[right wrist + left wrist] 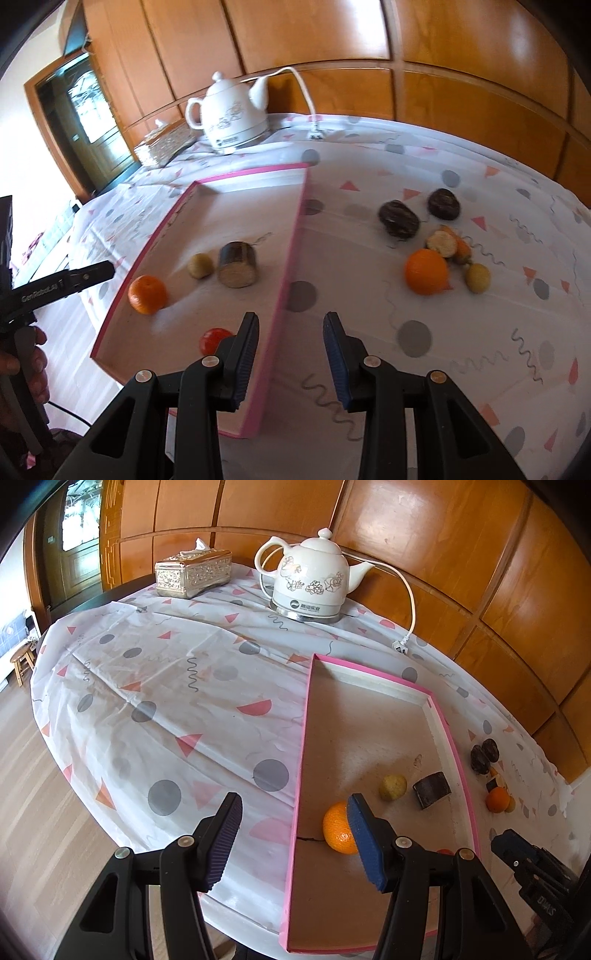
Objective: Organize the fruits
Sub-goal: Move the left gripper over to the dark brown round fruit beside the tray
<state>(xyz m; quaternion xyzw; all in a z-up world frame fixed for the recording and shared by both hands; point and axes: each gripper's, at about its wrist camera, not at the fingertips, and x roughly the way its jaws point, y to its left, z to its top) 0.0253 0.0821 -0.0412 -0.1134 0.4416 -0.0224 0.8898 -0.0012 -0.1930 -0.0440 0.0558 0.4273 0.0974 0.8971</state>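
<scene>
A pink-rimmed cardboard tray [369, 716] [236, 206] lies on the table. In it are an orange [336, 830] [147, 294], a small yellow-green fruit [392, 786] [200, 265], a dark brown cylinder-shaped piece [431, 789] [237, 264] and a small red fruit [212, 339]. On the cloth right of the tray lie another orange [425, 271] [497, 799], two dark fruits [399, 218] [443, 204], a cut fruit [442, 243] and a small yellow fruit [478, 277]. My left gripper [295, 842] is open and empty above the tray's left edge. My right gripper [291, 363] is open and empty above the tray's right wall.
A white floral electric kettle [314, 579] [231, 114] with its loose cord and plug [400, 646] stands at the back. A silver tissue box [192, 572] sits left of it. The patterned tablecloth [166, 701] ends at the table's edge on the left. Wooden wall panels stand behind.
</scene>
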